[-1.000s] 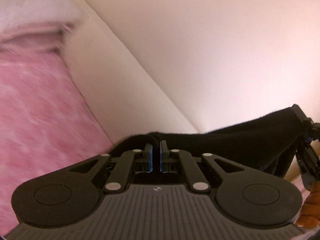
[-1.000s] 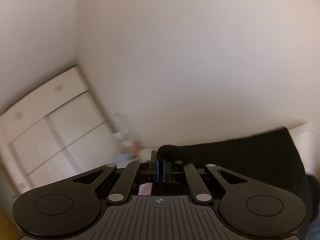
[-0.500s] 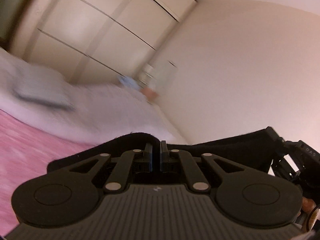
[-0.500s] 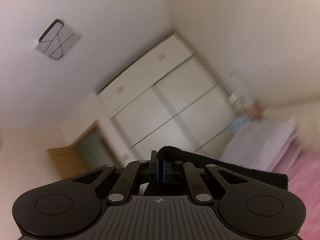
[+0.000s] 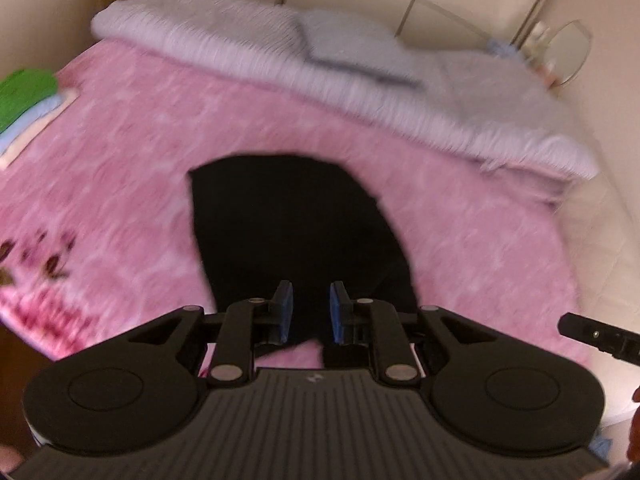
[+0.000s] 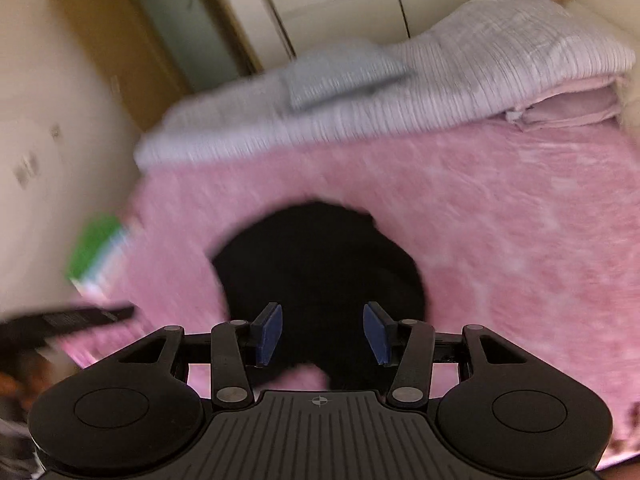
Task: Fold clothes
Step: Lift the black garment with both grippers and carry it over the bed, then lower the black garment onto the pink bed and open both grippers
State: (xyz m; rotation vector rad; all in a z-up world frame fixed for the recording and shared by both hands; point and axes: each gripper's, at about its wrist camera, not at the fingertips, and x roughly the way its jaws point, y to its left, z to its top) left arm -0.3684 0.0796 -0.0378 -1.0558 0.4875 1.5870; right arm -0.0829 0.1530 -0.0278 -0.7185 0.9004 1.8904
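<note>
Both views are smeared by motion, so weave and edges are hard to make out. The left gripper (image 5: pixel 310 312) is opening, its blue pads apart and clear of the cloth. The right gripper (image 6: pixel 322 334) is opening wider, nothing pinched. Beyond both lies a black garment (image 5: pixel 288 232), soft and rounded, flat on a fluffy pink blanket (image 5: pixel 460 232); its near edge is hidden behind the grippers. Past the garment lies a ribbed pale quilt (image 5: pixel 248 40); left of it, a blurred stack of folded clothes (image 5: pixel 24 96), green on top
</note>
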